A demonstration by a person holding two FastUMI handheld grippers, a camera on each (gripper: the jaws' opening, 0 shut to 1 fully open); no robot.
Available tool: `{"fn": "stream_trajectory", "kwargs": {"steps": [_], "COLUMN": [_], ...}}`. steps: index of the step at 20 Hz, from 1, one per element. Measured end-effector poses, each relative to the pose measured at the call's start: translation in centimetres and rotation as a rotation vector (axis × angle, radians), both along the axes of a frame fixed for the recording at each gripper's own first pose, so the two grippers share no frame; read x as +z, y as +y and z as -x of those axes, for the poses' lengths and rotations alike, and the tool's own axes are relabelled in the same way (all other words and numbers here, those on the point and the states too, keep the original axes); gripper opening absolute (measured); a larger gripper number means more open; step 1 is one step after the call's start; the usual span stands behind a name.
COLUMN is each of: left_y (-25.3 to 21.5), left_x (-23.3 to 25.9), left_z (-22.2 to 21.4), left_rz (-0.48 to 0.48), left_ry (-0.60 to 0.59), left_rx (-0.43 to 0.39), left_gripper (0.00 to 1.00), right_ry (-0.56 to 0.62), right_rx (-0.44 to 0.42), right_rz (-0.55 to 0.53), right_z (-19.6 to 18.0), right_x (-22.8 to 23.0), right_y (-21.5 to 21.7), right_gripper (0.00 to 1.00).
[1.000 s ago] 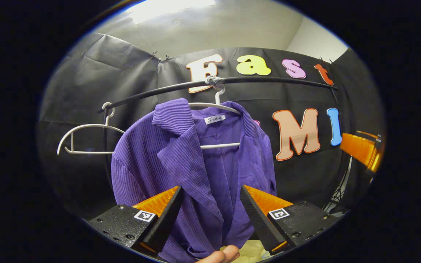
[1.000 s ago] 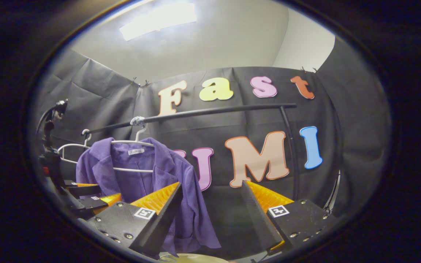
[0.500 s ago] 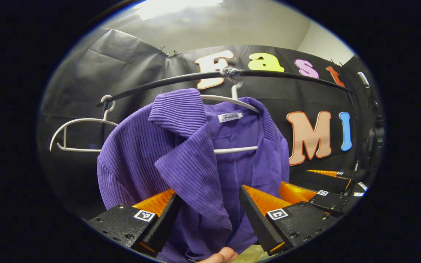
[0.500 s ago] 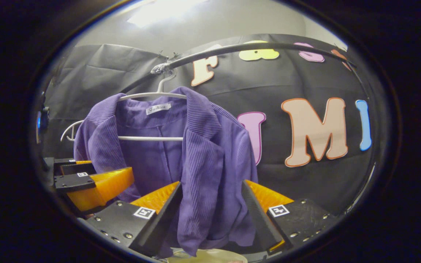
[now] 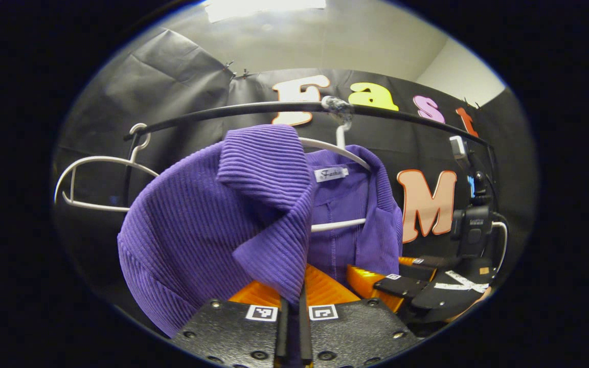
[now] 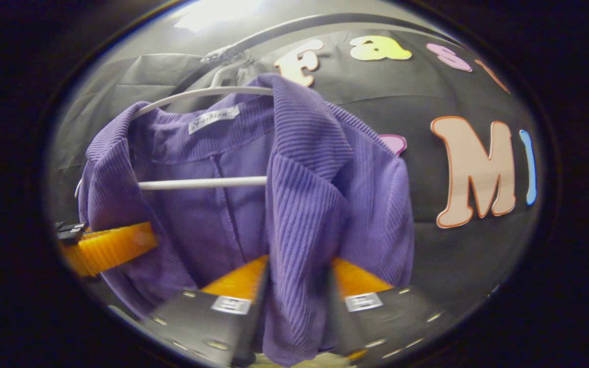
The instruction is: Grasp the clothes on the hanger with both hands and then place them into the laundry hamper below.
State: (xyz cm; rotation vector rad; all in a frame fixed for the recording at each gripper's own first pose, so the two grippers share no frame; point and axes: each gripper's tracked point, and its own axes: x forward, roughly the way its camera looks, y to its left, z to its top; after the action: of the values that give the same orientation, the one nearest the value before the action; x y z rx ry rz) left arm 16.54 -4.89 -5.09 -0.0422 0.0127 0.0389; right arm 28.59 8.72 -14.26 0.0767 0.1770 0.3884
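1. The purple ribbed corduroy jacket [image 5: 212, 225] hangs on a white plastic hanger [image 5: 343, 153], hooked over the black clothes rail [image 5: 233, 110]; it has not come off yet.
2. The left tongs [image 5: 290, 327] are pressed nearly together, pinching the jacket's front lapel edge between them.
3. The right tongs [image 6: 294, 306] straddle the other front panel, jaws close about the cloth; motion blur hides whether both press on it, so I cannot tell if that grip is made.
4. A second, bare white hanger [image 5: 90, 179] hangs farther along the rail.
5. By my judgement the grasping step is about half done. Left: confirm the right grip, draw the jacket off its hanger, lower it into the hamper.
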Motion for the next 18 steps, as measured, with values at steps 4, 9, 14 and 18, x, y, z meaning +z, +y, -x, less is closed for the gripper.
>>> {"fn": "stream_trajectory", "kwargs": {"steps": [4, 9, 14, 18], "left_y": [-1.1, 0.7, 1.7, 3.6], "left_x": [1.2, 3.5, 5.7, 6.2], "left_z": [3.6, 7.5, 11.7, 13.2], "left_rz": [0.003, 0.033, 0.044, 0.002], "left_ry": [0.028, 0.015, 0.025, 0.038], "left_rx": [-0.169, -0.225, -0.346, -0.343], "left_gripper": [0.02, 0.02, 0.02, 0.02], "right_ry": [-0.015, 0.006, -0.047, -0.100], "right_rx": [0.086, 0.045, 0.003, -0.108], "right_rz": [-0.024, -0.018, -0.003, 0.016], "right_z": [2.0, 4.1, 6.8, 7.2], "right_x": [1.7, 2.4, 4.7, 6.0], "right_y": [0.5, -1.6, -2.9, -5.7], "right_gripper": [0.04, 0.04, 0.04, 0.04]}}
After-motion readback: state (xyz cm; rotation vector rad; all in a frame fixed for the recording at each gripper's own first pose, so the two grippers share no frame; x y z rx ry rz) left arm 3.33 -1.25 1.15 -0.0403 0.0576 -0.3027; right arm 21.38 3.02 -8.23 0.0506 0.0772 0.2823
